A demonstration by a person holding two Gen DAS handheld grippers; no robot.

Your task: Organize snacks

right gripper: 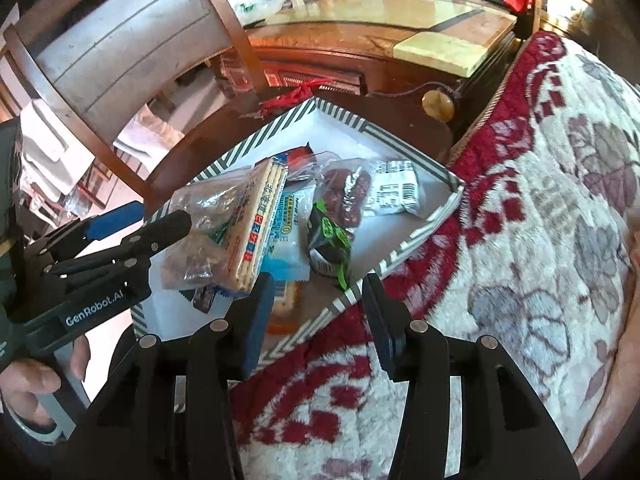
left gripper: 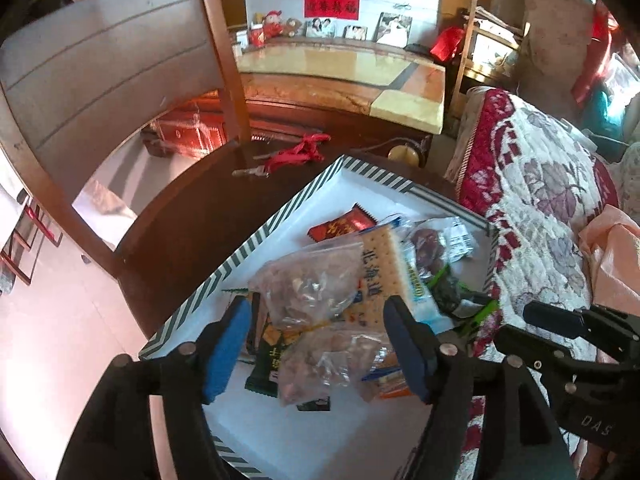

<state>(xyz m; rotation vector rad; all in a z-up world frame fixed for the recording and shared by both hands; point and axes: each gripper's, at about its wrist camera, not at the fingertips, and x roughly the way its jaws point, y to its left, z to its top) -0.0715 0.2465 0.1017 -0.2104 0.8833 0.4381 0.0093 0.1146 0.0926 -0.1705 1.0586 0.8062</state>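
Writing we can read: "GenRobot.AI" on the body of the left gripper (right gripper: pixel 160 220) in the right wrist view; "DAS" on the right gripper's body at the edge of the left wrist view; large Chinese characters on the cracker pack (left gripper: pixel 380 264); a barcode on the white sachet (right gripper: pixel 398 194).
Snacks: we see them heaped in the white tray (left gripper: pixel 288 216) with its green-and-white striped rim, on a dark wooden table (left gripper: pixel 192 216).
Heap: clear bag of nuts (left gripper: pixel 308 284) on top, cracker pack beside it, red packet (left gripper: pixel 344 226) behind, dark sausages in clear wrap (right gripper: pixel 344 196), green-black packet (right gripper: pixel 330 240).
Cracker pack axis: long side runs from the near edge of the tray toward its far corner, tilted up on the heap.
Left gripper: spread, blue pads either side of the nut bag, not pressing it.
Right gripper (right gripper: pixel 320 312): spread, nothing between the pads, over the tray's near rim and the quilt.
Around: a red-and-white flowered quilt (right gripper: pixel 540 240) against the tray's right side; a chair (left gripper: pixel 108 76) behind the table; red ribbon (left gripper: pixel 300 154) on the tabletop.
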